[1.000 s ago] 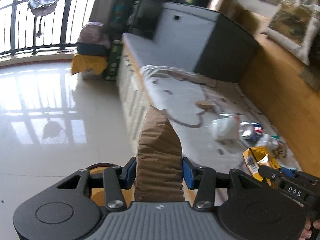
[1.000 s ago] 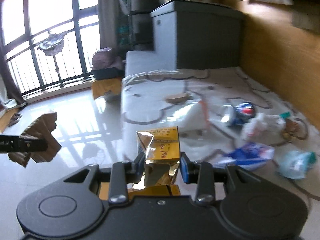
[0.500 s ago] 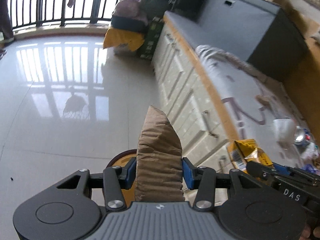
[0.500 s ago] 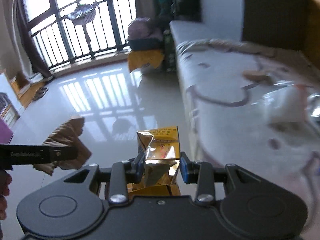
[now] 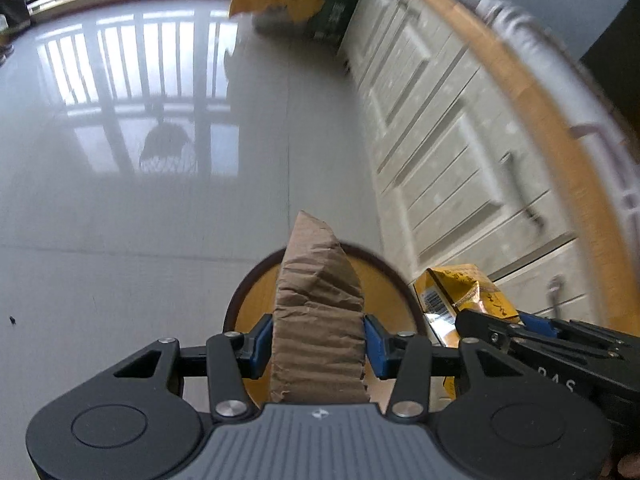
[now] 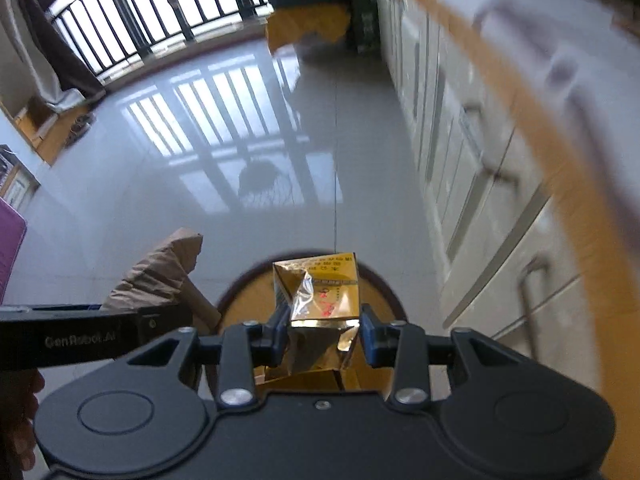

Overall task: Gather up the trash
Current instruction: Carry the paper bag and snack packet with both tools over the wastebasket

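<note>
Left wrist view: the left tool (image 5: 318,350) is pinching a crumpled brown paper bag (image 5: 320,312) between its blue pads. Under it sits a round bin (image 5: 256,300) with a dark rim and a yellow inside, on the shiny floor (image 5: 140,220). A second ago the bed with the other trash filled the view; now both tools have come down over the bin. The right tool (image 6: 324,334) is pinching a crushed yellow carton (image 6: 320,292), just beside the bag. I think both pieces are ready to drop in. White drawers (image 5: 460,160) stand close on the right.
</note>
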